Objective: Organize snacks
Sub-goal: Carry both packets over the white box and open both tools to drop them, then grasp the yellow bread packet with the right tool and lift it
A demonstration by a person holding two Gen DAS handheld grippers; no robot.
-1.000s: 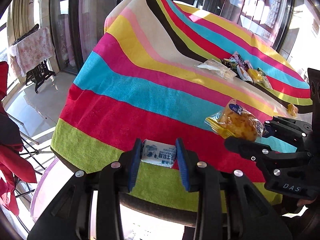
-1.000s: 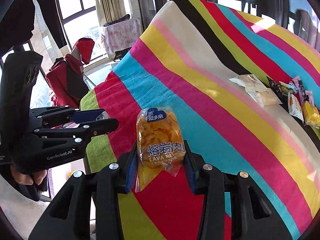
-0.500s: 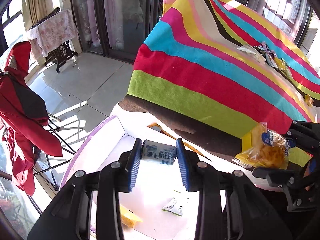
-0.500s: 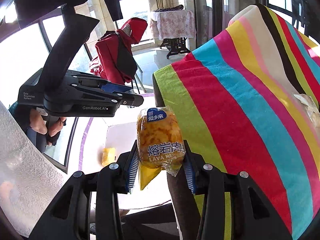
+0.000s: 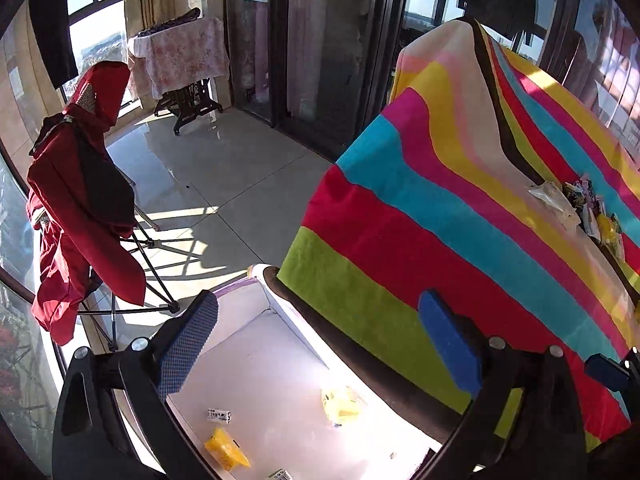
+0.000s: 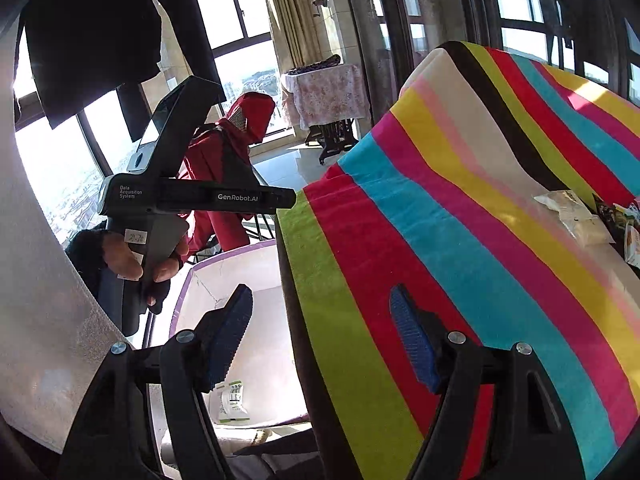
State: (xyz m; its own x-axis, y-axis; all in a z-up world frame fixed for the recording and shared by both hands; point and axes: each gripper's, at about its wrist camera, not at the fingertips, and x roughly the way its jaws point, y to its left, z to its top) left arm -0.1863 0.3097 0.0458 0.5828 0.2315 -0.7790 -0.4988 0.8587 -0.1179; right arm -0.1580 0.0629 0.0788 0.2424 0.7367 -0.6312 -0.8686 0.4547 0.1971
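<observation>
- The left gripper [image 5: 318, 344], black with blue textured pads, is hanging over the white purple-rimmed storage box [image 5: 248, 304] beside the table; its jaws are opening wide with nothing between them.
- The right gripper [image 6: 324, 340], same build, is sitting at the table edge, partly over the box; its jaws are opening too and are empty.
- Dropped snacks are lying on the box floor: a small white-and-blue milk carton [image 5: 219, 415], a yellow wrapped pack [image 5: 226, 449], a pale yellow crinkled bag [image 5: 340, 400] and, in the right view, a white-and-green sachet [image 6: 234, 398].
- The remaining snacks are sitting in a mixed pile of clear and coloured wrappers [image 5: 576, 204] at the far side of the striped multicolour towel-covered table [image 5: 440, 208], well apart from both grippers.
- Step in hand, as I'm reading it: the release into the box (both tools look freshly emptied), so this drop is basically done.
- Next move is calling for both grippers to swing toward the far pile, jaws kept wide, then each closing on one wrapper.
- The thin, slippery bags are likely needing a pinch across the body rather than the seam.
- A person's hand [image 6: 128, 256] is gripping the left tool's handle.
</observation>
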